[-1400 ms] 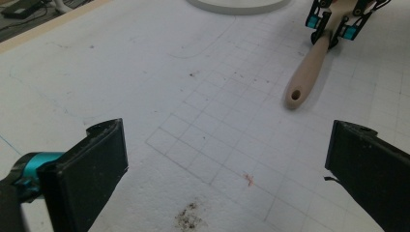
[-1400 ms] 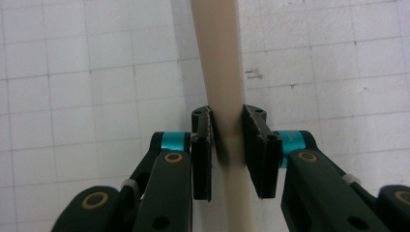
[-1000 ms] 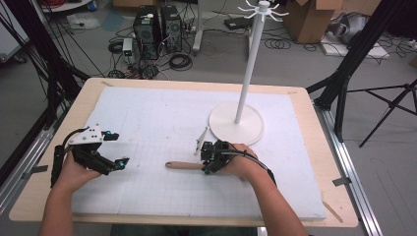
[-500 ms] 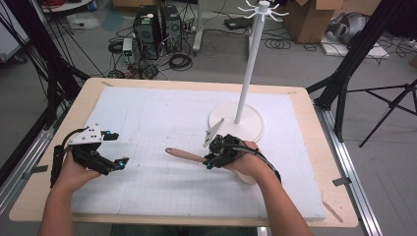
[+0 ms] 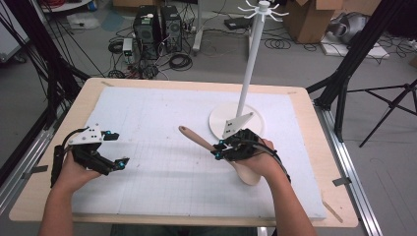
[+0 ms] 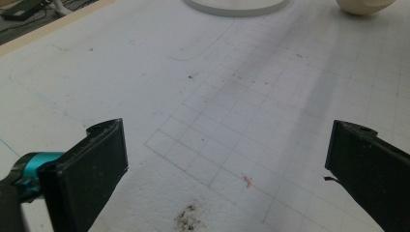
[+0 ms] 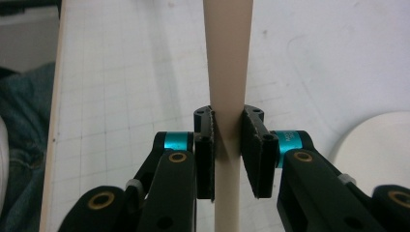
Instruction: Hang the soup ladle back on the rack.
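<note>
A pale utensil [image 5: 247, 173] with a rounded cream head and a brown-tipped handle [image 5: 191, 134] hangs tilted above the white mat, its handle pointing up and left. My right gripper [image 5: 221, 147] is shut on the handle. In the right gripper view the cream shaft [image 7: 226, 58] runs upright between the pressed pads, with the right gripper [image 7: 227, 123] clamped at mid-shaft. My left gripper [image 5: 117, 148] rests low over the mat's left side, wide open with nothing between its jaws. The left gripper [image 6: 227, 159] looks across bare mat toward the utensil head [image 6: 360, 5].
A white hook stand [image 5: 251, 64] rises from a round base [image 5: 219, 120] just behind my right hand; its base [image 6: 237, 5] shows far off, and its base [image 7: 382, 145] lies at the right. A gridded foam mat [image 5: 162, 113] covers the wooden table [image 5: 88, 86].
My right gripper has risen and moved right with the utensil, lifting it off the mat so the handle now slants upward. The left hand has stayed still.
</note>
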Demonstrator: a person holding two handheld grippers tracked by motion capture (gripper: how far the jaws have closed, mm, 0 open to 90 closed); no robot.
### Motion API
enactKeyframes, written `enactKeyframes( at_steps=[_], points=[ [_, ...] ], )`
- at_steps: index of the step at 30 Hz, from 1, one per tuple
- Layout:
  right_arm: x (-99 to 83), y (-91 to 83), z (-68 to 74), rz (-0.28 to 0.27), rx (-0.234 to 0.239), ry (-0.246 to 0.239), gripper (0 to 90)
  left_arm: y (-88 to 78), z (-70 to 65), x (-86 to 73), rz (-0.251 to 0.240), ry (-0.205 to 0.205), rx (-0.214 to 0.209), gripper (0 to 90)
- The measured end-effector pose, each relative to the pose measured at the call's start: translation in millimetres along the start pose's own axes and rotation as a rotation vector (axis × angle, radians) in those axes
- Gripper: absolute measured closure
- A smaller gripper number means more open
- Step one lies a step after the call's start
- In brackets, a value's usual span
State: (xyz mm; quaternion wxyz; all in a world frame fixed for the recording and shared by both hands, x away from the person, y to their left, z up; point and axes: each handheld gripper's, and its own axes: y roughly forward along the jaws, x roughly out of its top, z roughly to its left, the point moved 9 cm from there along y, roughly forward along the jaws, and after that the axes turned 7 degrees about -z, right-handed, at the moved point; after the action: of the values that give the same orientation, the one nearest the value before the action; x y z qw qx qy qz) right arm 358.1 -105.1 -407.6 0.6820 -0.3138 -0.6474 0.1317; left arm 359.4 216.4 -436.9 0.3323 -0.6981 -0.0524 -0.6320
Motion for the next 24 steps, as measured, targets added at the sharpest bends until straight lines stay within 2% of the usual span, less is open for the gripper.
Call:
enactKeyframes(
  at_steps=[10, 15, 24],
  points=[
    [9.9, -37.4, -10.1, -0.179, -0.053, 0.06, 76.9, 1.2, -1.2, 0.7, -0.003, -0.001, -0.002, 1.7],
    [12.2, -52.4, -14.3, -0.231, -0.076, 0.079, 76.9, 1.2, -1.2, 0.5, -0.002, -0.001, -0.002, 1.7],
    [22.3, -78.6, -23.9, -0.28, -0.141, 0.089, 76.9, 1.1, -1.1, 0.3, 0.0, 0.001, -0.002, 1.7]
  ],
)
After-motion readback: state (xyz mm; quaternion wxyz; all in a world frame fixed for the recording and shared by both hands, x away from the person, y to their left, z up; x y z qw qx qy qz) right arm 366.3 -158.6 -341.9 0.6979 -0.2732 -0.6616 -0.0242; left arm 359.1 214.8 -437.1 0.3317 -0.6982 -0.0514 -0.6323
